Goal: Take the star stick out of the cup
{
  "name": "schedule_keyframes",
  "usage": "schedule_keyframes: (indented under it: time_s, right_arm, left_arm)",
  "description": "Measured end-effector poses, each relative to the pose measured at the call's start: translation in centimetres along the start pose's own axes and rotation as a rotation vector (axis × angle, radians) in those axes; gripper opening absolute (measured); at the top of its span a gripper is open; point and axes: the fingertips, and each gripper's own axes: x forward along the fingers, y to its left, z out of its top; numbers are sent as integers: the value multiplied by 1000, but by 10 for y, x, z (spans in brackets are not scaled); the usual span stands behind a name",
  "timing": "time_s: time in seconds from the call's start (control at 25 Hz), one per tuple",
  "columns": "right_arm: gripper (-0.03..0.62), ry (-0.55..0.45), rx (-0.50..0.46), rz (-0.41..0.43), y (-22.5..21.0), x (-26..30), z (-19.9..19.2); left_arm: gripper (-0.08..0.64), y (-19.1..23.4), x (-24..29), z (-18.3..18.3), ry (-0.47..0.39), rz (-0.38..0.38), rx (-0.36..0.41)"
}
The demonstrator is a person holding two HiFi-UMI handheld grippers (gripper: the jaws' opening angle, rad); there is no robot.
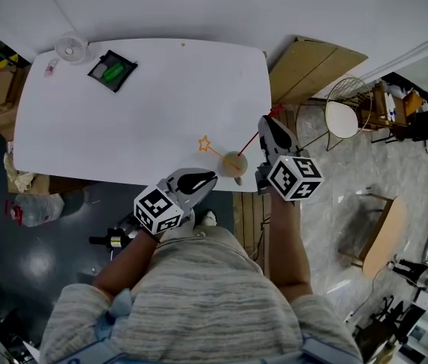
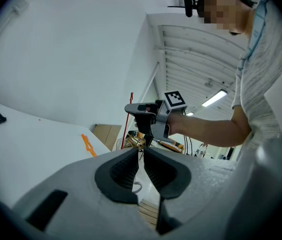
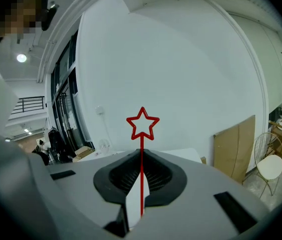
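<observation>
A red star stick stands pinched upright between the jaws of my right gripper, its star above the fingertips. In the head view this gripper hangs over the table's right edge, and the red stick slants from it down toward the tan cup. An orange star stick leans left out of the cup. My left gripper reaches the cup's near-left side, jaws closed at its rim; the left gripper view hides most of the cup behind the jaws.
The white table carries a small white fan and a black tray with a green object at the far left. A cardboard sheet and a wire chair stand to the right. A bottle lies on the floor.
</observation>
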Motion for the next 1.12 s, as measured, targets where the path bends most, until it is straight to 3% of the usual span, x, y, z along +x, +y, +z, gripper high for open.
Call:
schedule_keyframes:
  time_s: [0.28, 0.44, 0.76, 0.96, 1.12]
  right_arm:
    - [18, 4, -58, -1, -3, 4, 18]
    - [18, 102, -75, -17, -20, 10, 8]
    - [18, 365, -28, -65, -59, 23, -69]
    - [18, 551, 76, -74, -74, 28, -132]
    - [18, 638, 152, -90, -82, 32, -168]
  left_arm:
    - [43, -1, -3, -3, 3, -5, -3]
    - [43, -2, -3, -3, 5, -7, -3]
    - [43, -3, -4, -6, 13, -11, -8]
    - [43, -2, -4, -7, 20, -11, -12]
    - [43, -1, -5, -9, 25, -9, -12]
